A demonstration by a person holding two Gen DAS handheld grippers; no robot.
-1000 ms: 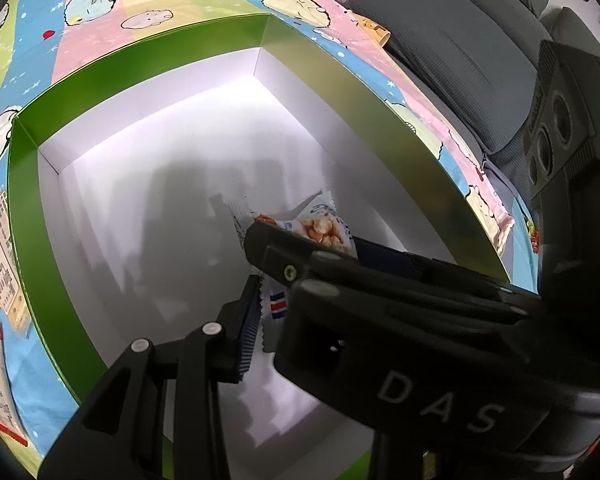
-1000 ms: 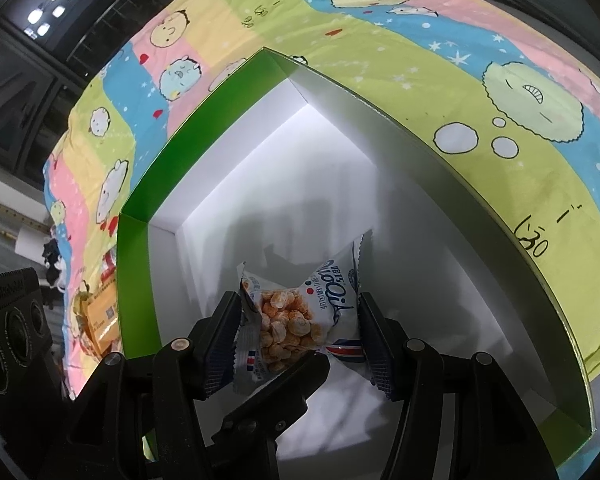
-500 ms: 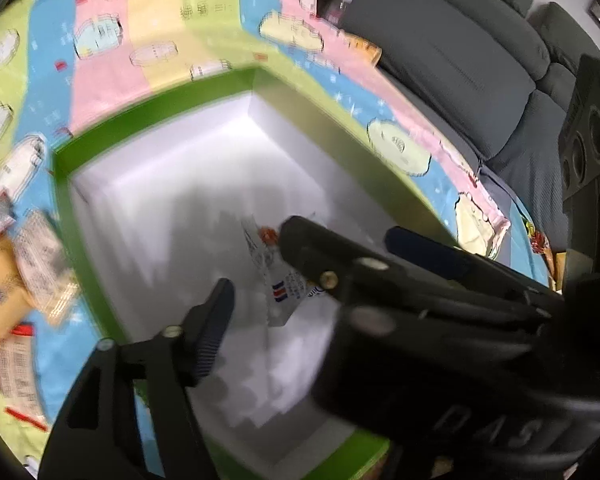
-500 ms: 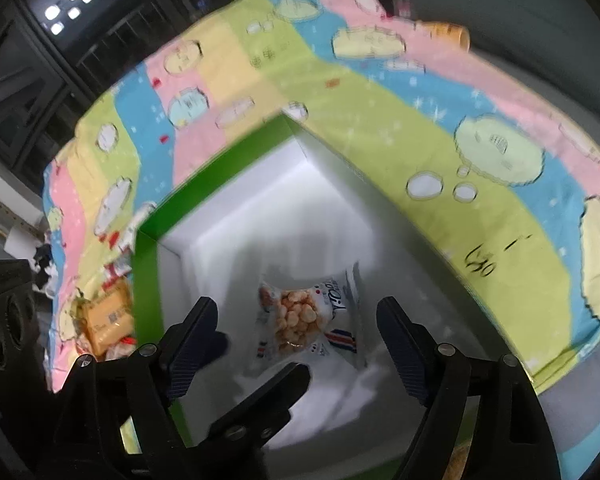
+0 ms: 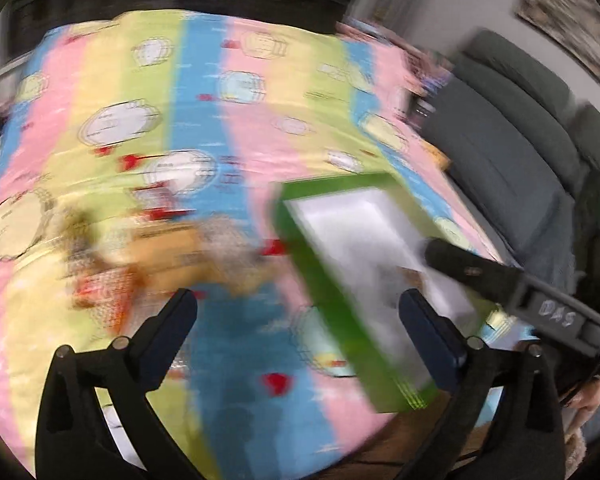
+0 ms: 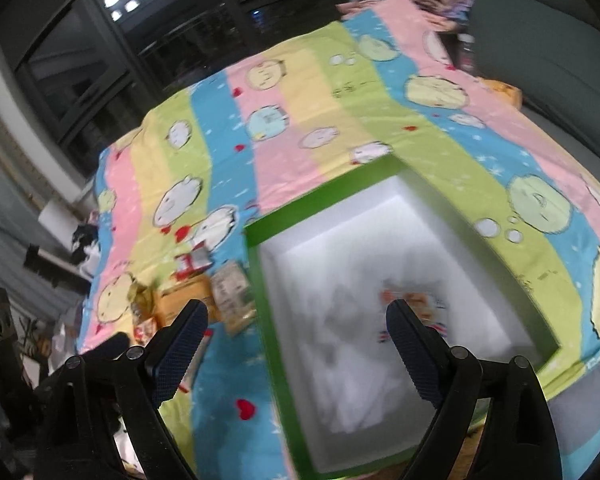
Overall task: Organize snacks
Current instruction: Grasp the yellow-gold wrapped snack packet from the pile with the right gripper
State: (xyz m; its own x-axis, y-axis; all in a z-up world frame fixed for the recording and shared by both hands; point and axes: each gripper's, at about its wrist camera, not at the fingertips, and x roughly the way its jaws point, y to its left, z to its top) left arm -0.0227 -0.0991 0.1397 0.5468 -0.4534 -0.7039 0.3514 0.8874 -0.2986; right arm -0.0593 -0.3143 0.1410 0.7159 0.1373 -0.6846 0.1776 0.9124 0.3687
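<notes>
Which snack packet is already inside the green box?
The white packet printed with round biscuits, lying alone on the white floor of the green box. The other packets sit heaped on the striped cloth outside its left wall.

My left black plastic claw (image 5: 298, 312) is tipped downward, and its two jaws are swinging wider apart. Nothing is between them. My right black plastic claw (image 6: 298, 326) is tipped downward too. Its jaws are also moving apart, with nothing pinched between them. Both claws have dark blue bumpy pads (image 6: 182, 334) on their fingertips.
</notes>
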